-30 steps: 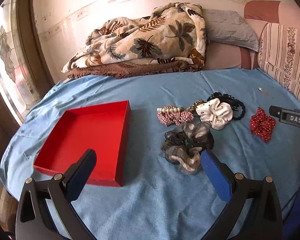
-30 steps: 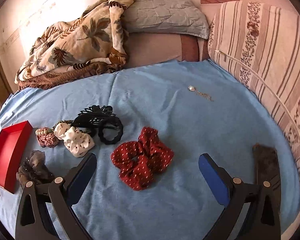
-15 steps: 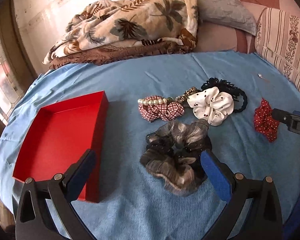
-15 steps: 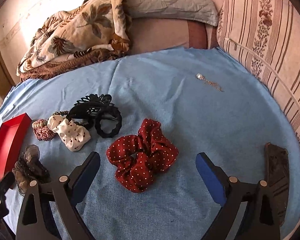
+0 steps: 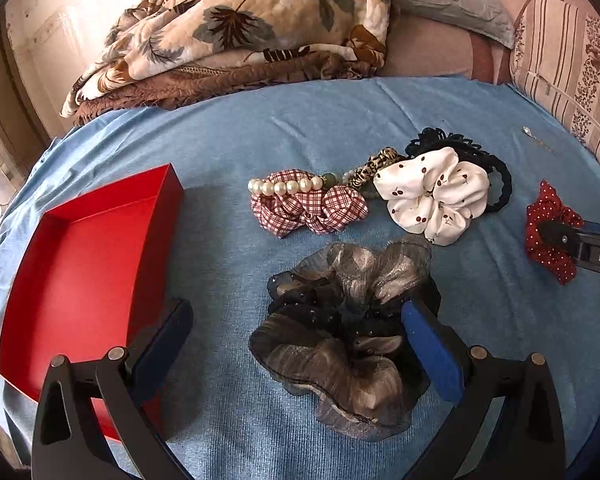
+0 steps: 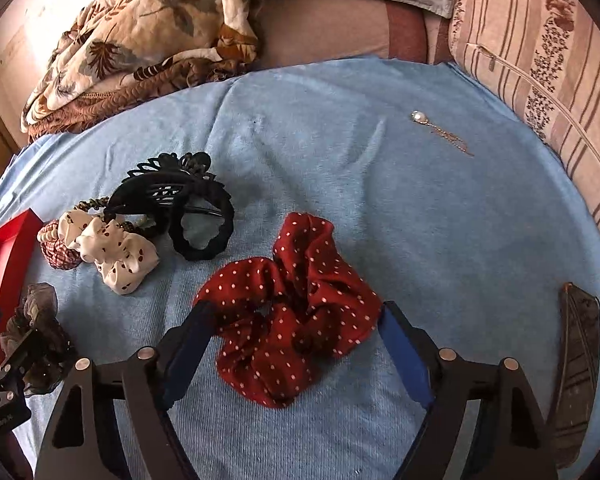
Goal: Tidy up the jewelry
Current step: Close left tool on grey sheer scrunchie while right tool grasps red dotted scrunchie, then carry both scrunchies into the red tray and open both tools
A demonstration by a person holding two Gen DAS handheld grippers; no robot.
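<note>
Pickup step: right claw (image 6: 292,336) closing around red dotted scrunchie (image 6: 290,312) on the bed, left claw (image 5: 296,332) released over grey scrunchie (image 5: 340,336); next, clamp, carry to red box (image 5: 80,264).

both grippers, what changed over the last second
Both came down over the bed. The left gripper now straddles the grey scrunchie; the right gripper brackets the red dotted scrunchie, its fingers closing, nothing lifted yet. The red box, white scrunchie and black claw clip lie as before.
</note>
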